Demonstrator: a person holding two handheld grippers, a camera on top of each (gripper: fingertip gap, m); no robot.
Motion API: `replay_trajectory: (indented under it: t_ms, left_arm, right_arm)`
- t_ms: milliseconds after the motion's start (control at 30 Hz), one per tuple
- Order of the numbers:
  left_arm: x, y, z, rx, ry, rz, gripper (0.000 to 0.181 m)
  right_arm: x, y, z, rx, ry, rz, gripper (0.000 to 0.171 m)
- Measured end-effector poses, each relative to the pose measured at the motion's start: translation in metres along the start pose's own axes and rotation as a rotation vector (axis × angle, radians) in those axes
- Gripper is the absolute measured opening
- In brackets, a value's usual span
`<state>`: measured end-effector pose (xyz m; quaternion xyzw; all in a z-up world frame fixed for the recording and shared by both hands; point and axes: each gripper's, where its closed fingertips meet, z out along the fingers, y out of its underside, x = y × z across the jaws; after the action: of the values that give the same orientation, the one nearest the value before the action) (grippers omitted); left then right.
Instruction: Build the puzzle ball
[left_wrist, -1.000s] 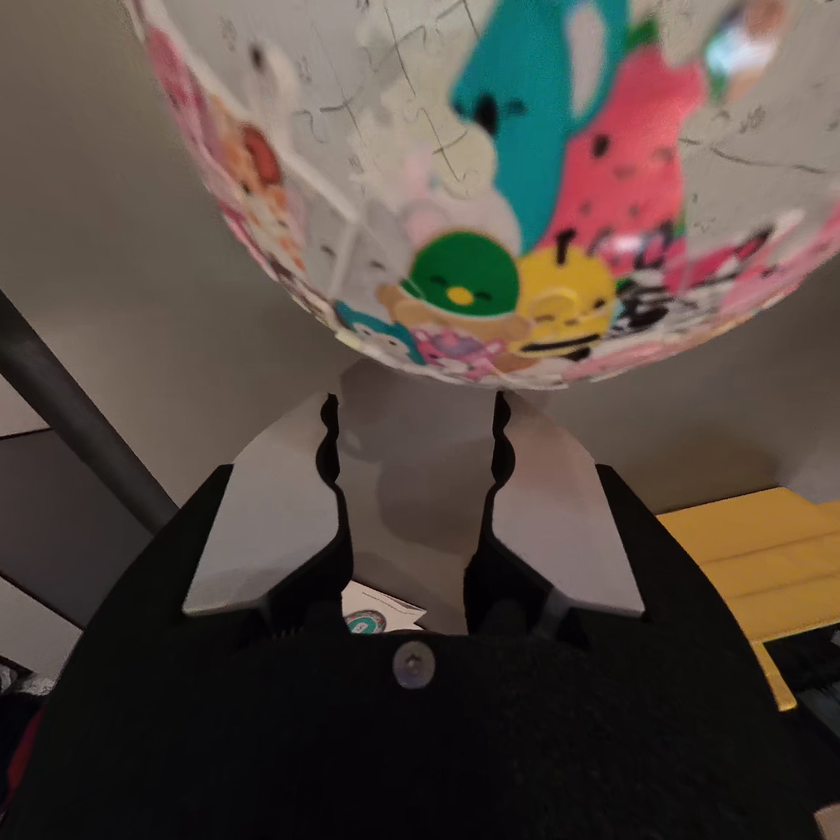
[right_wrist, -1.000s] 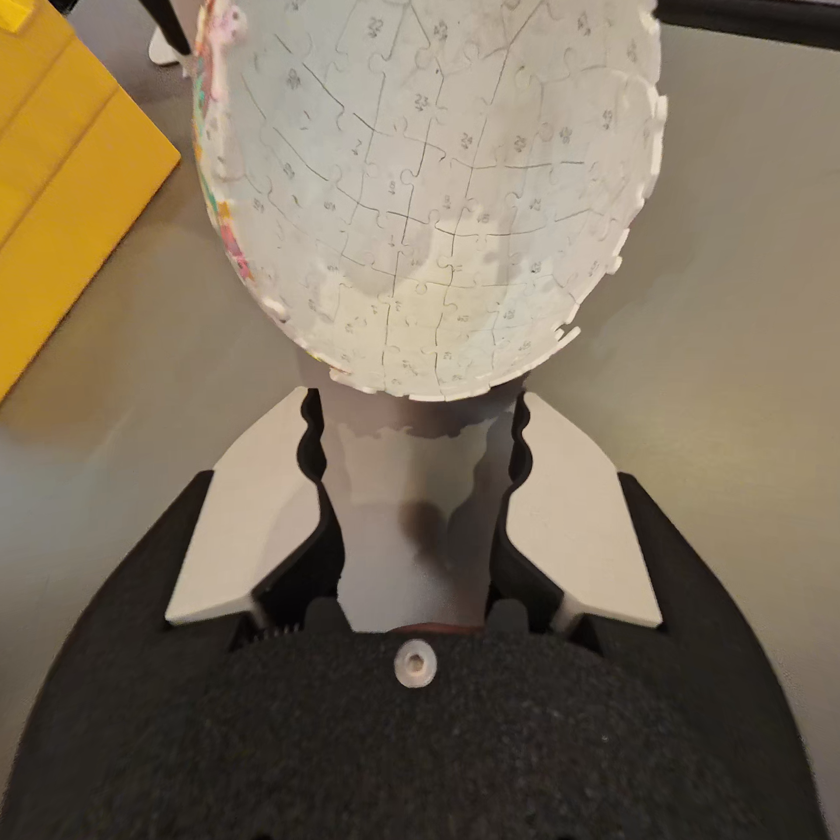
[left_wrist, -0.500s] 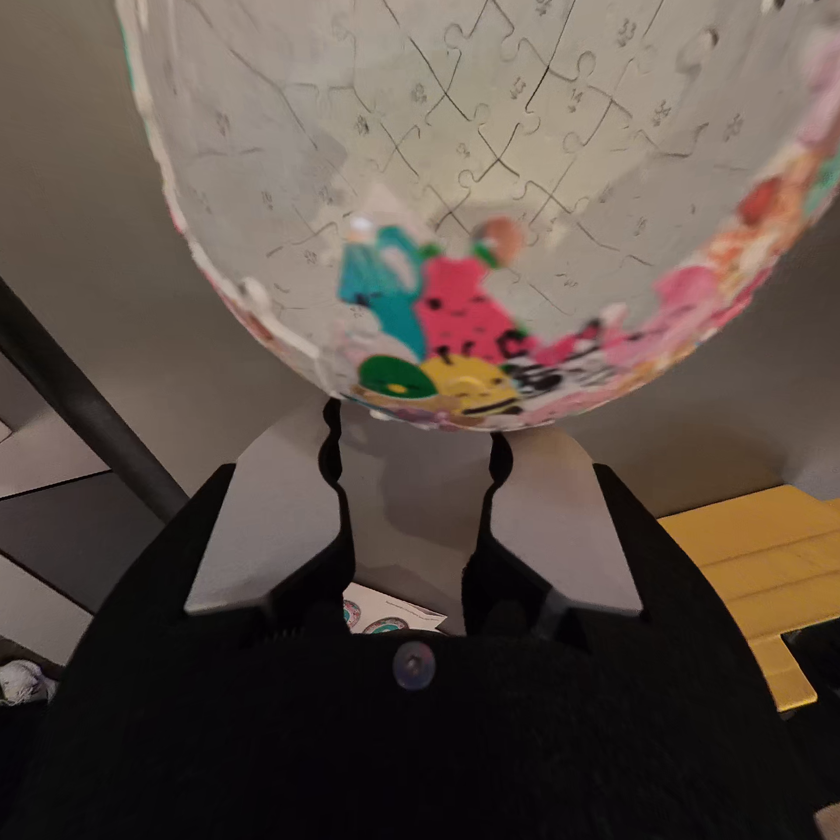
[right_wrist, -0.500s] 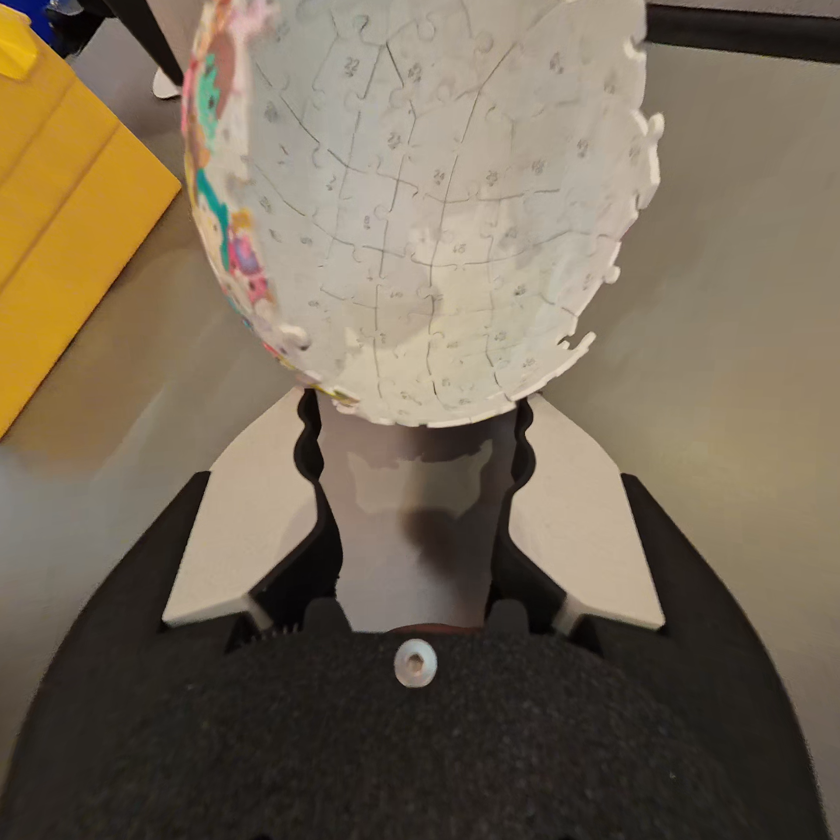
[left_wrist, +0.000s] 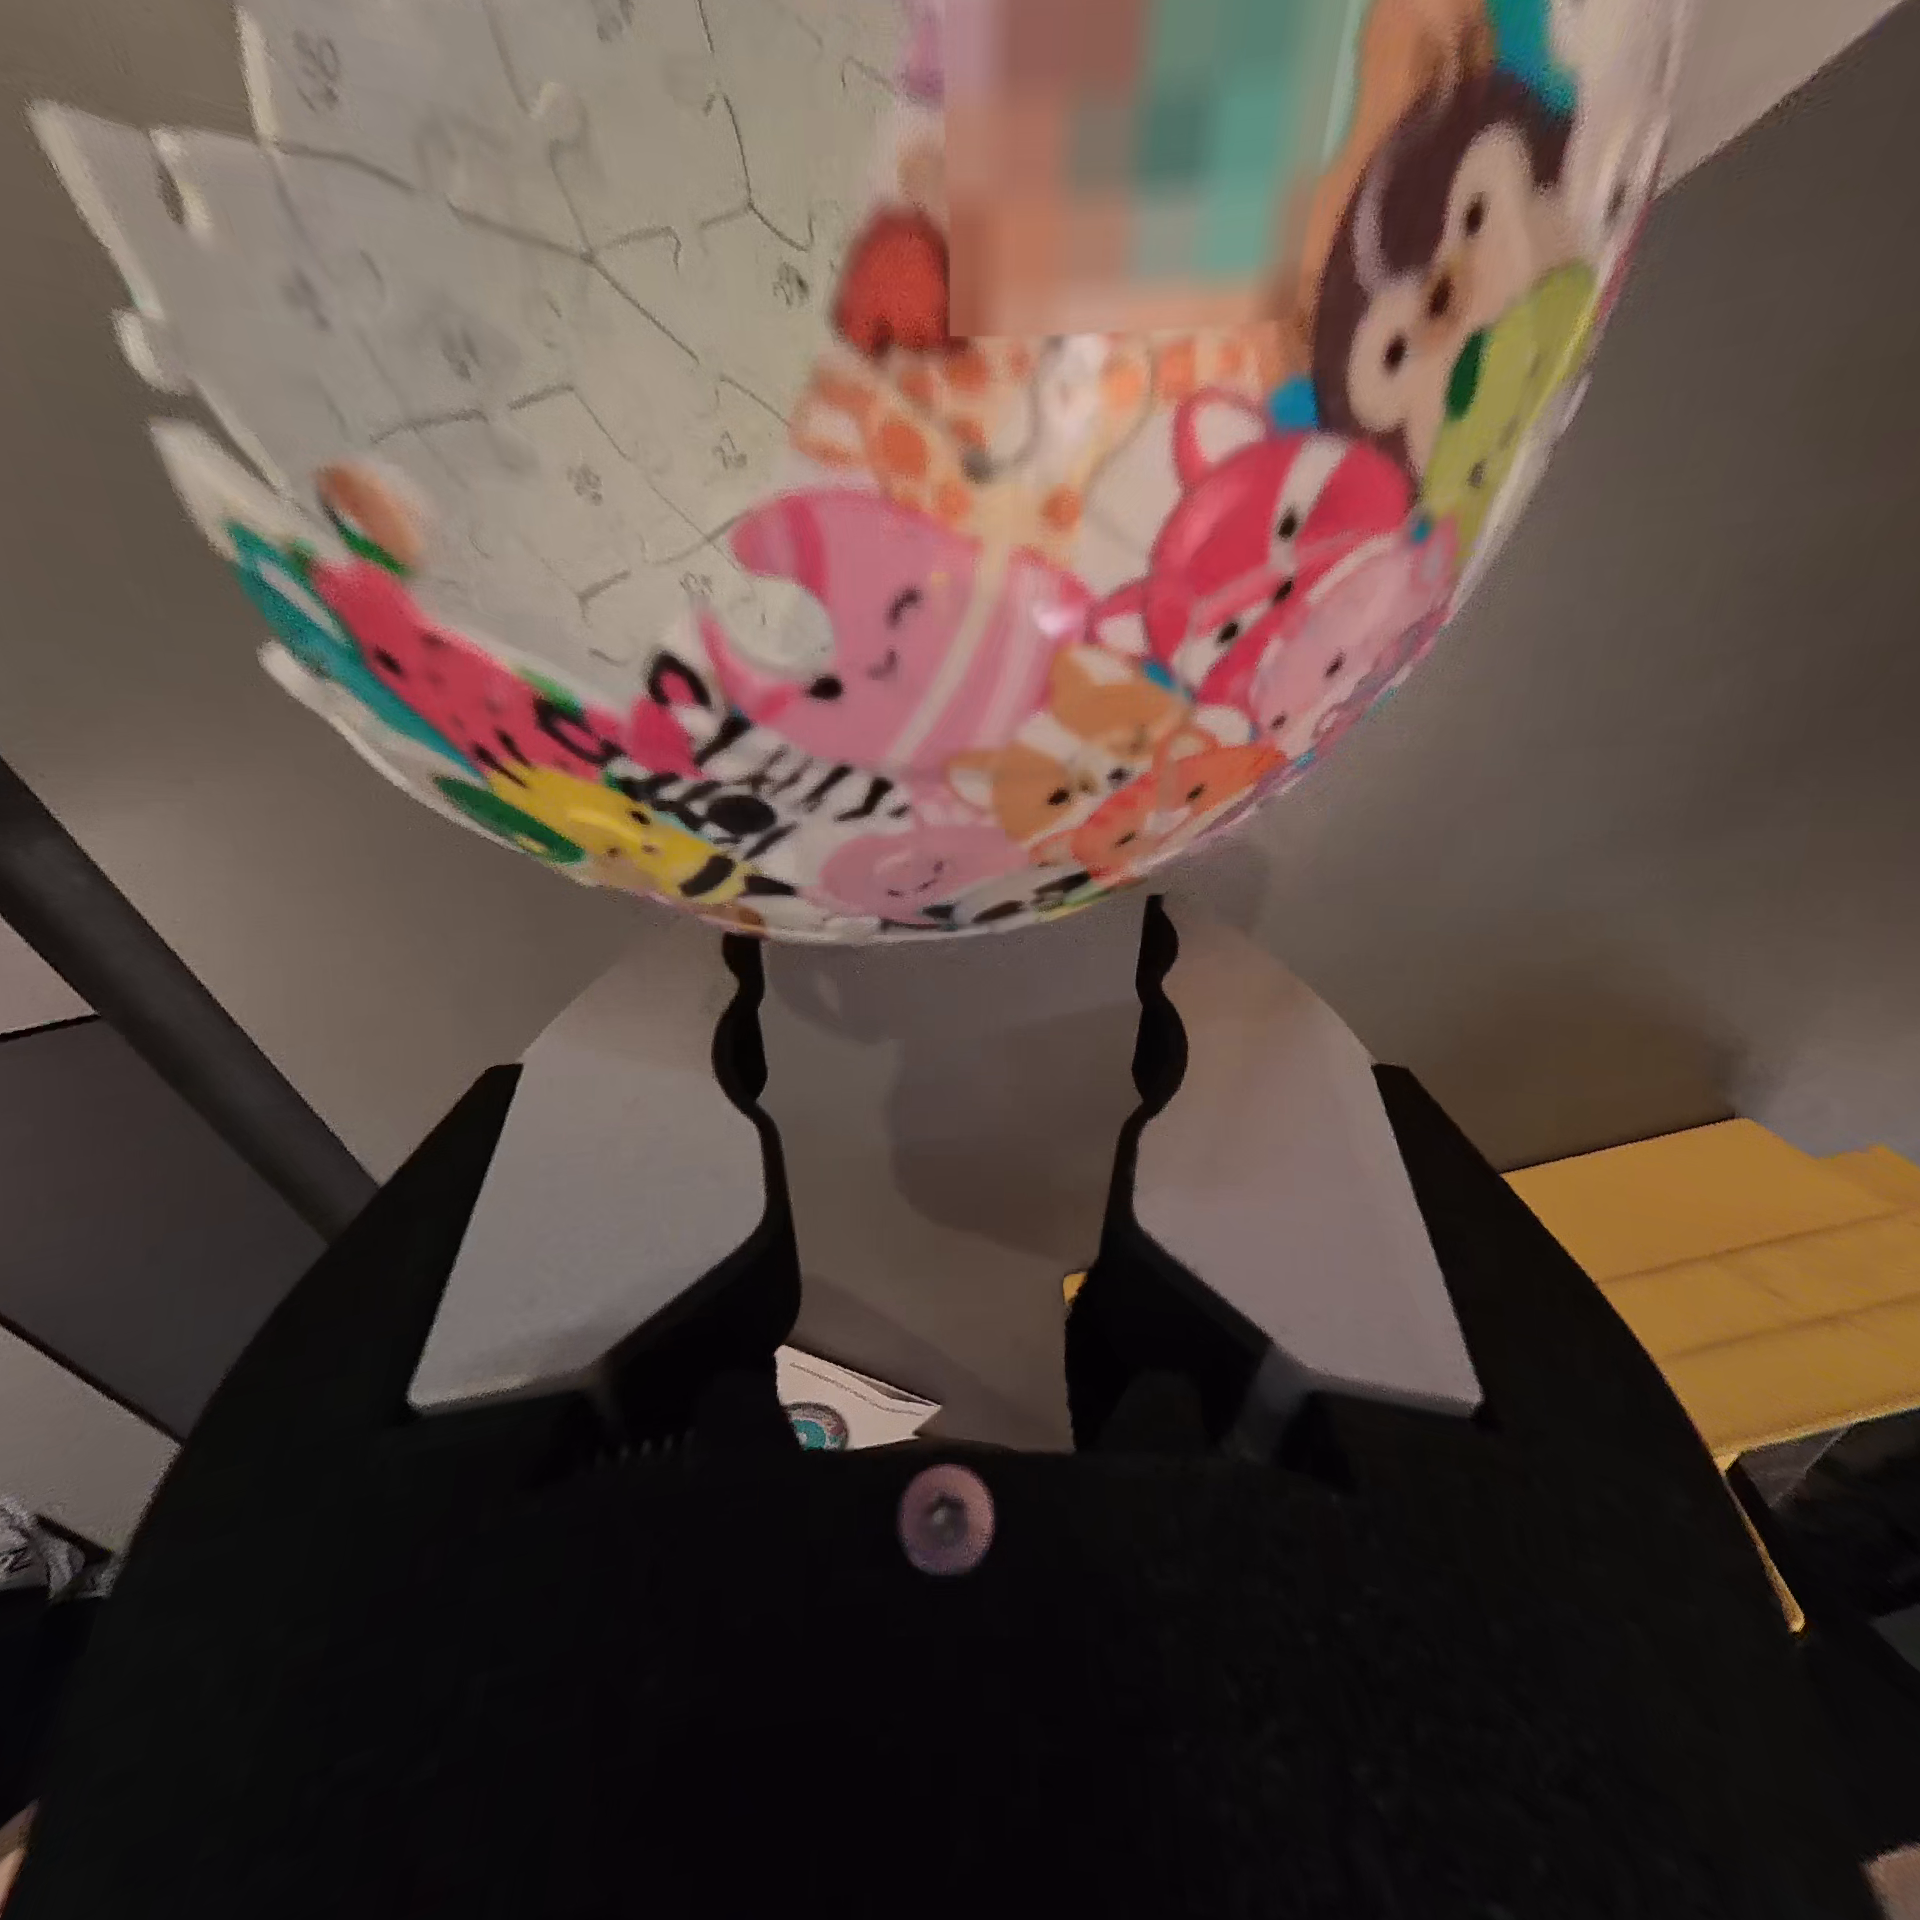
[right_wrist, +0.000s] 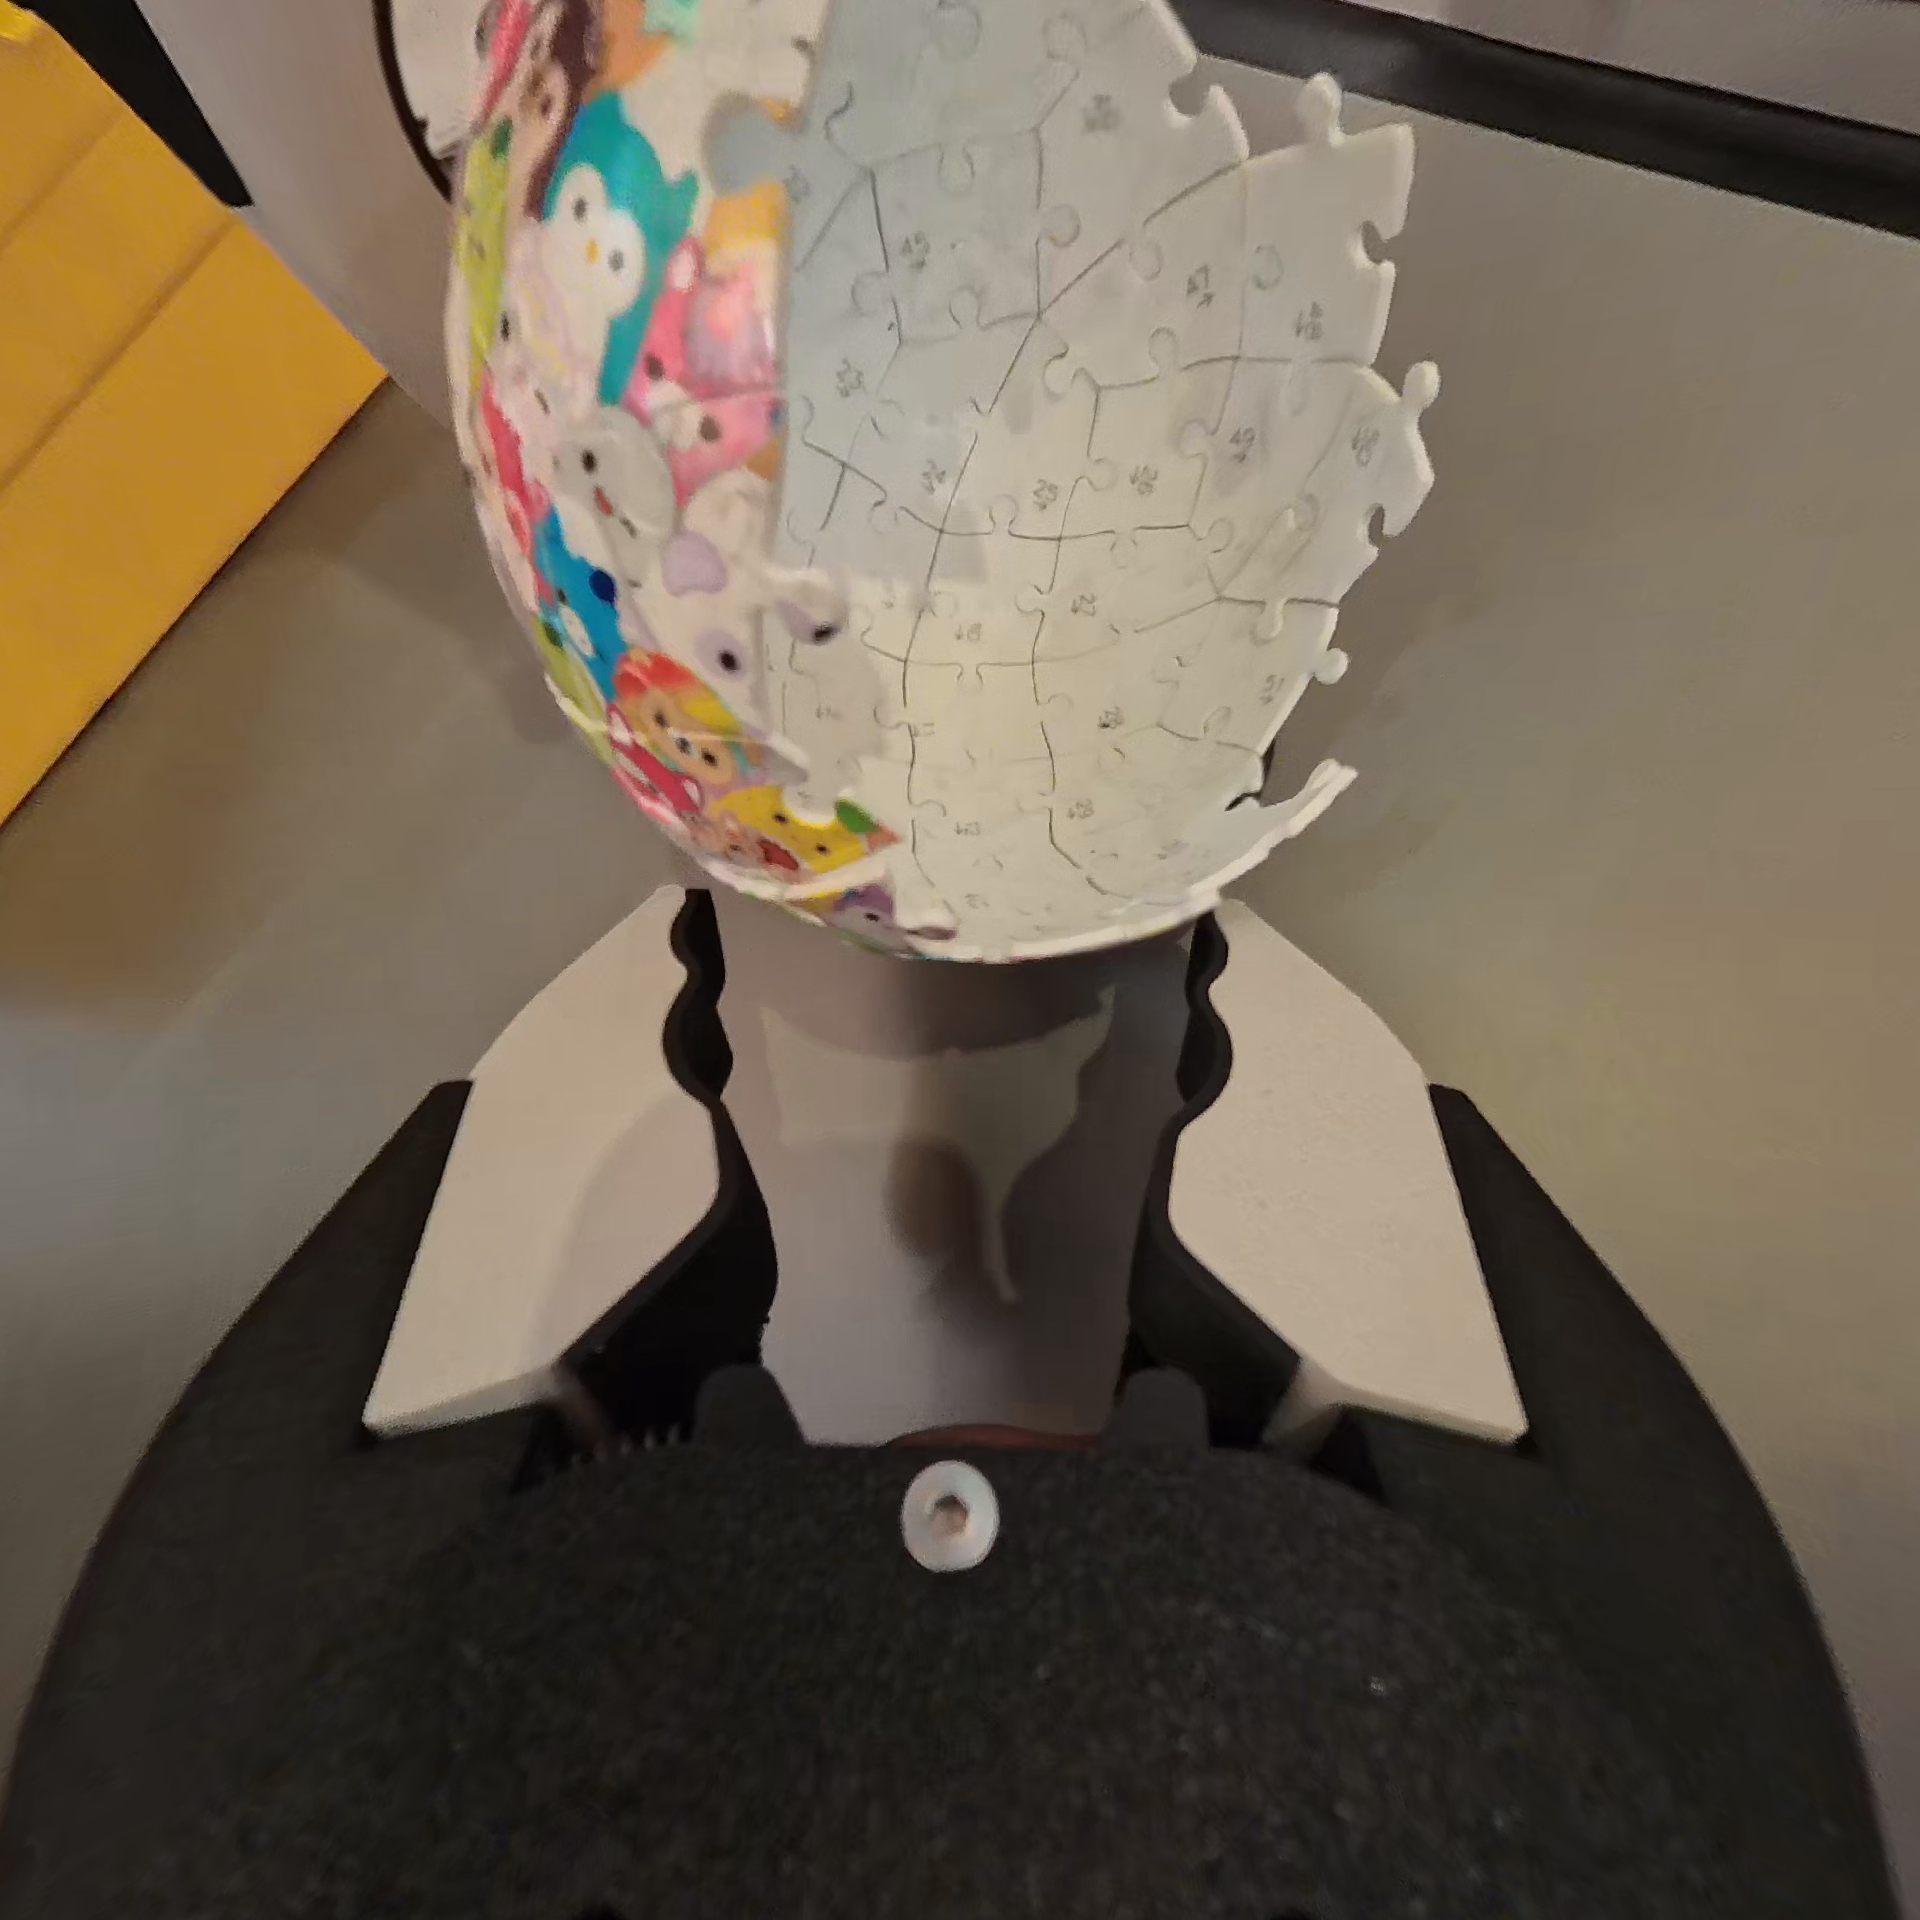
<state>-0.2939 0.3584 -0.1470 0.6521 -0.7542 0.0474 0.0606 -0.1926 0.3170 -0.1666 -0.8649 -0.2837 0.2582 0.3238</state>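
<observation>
Puzzle ball (right_wrist: 1039, 582): a part-built shell, cartoon print outside, white numbered backs inside, jagged open rim at the right in the right wrist view.
Place of ball: at the tips of both tongs, above the grey surface (right_wrist: 1662, 623) (contact with the tips cannot be told).
Left tongs (left_wrist: 948, 935): fingers apart, ball's printed underside just beyond them.
Right tongs (right_wrist: 951, 925): fingers apart, ball's lower edge just past them.
Yellow box (right_wrist: 135, 416): far left on the surface.
</observation>
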Motion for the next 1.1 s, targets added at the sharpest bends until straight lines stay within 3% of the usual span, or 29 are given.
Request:
replay_trajectory:
  t_ms: [400,667,1100]
  left_arm:
    - [-0.005,-0.011,0.004,0.042,0.158,-0.071,0.078]
    - [0.002,-0.013,0.005,0.065,0.093,-0.042,0.078]
    - [0.028,-0.004,0.010,0.145,-0.030,-0.088,0.081]
  right_arm:
    - [-0.020,0.001,-0.002,0.004,-0.055,0.150,0.093]
    - [-0.012,-0.002,0.001,0.004,-0.068,0.141,0.090]
    - [0.000,-0.011,0.006,-0.054,-0.075,-0.095,0.101]
